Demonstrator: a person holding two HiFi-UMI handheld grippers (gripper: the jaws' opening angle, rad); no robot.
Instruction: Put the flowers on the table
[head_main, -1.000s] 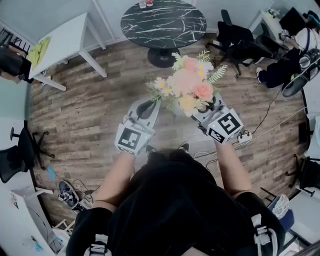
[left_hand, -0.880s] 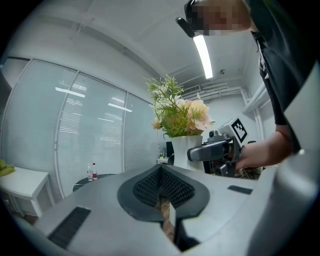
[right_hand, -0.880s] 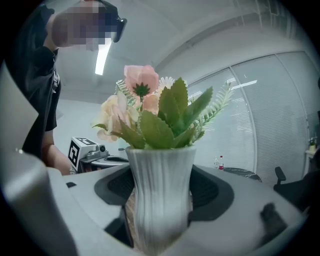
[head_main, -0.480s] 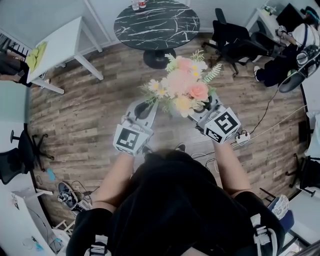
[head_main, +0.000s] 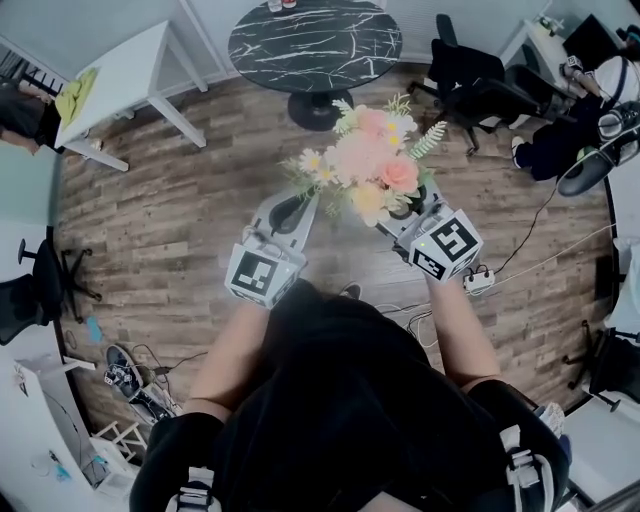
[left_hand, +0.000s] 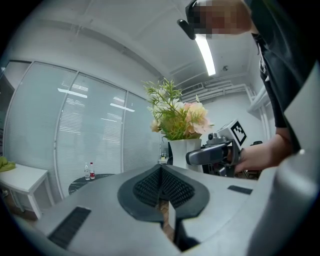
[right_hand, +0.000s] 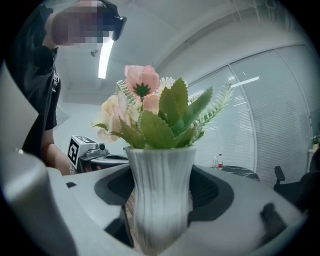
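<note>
A bouquet of pink, peach and yellow flowers (head_main: 368, 168) with green fronds stands in a ribbed white vase (right_hand: 160, 195). My right gripper (right_hand: 160, 220) is shut on the vase and holds it upright over the wood floor. My left gripper (head_main: 288, 212) hangs to the left of the bouquet, its jaws closed on nothing; in the left gripper view (left_hand: 162, 200) the pads meet, with the flowers (left_hand: 177, 117) off to the right. A round black marble table (head_main: 315, 45) stands ahead, with two small bottles (left_hand: 89, 171) on it.
A white table (head_main: 120, 75) stands at the upper left with a yellow-green cloth (head_main: 75, 100) on it. Black office chairs (head_main: 480, 85) and a seated person (head_main: 585, 110) are at the upper right. Cables (head_main: 540, 250) trail over the floor on the right.
The view has shifted slightly toward the round table; both grippers and the flowers keep the same hold and spacing.
</note>
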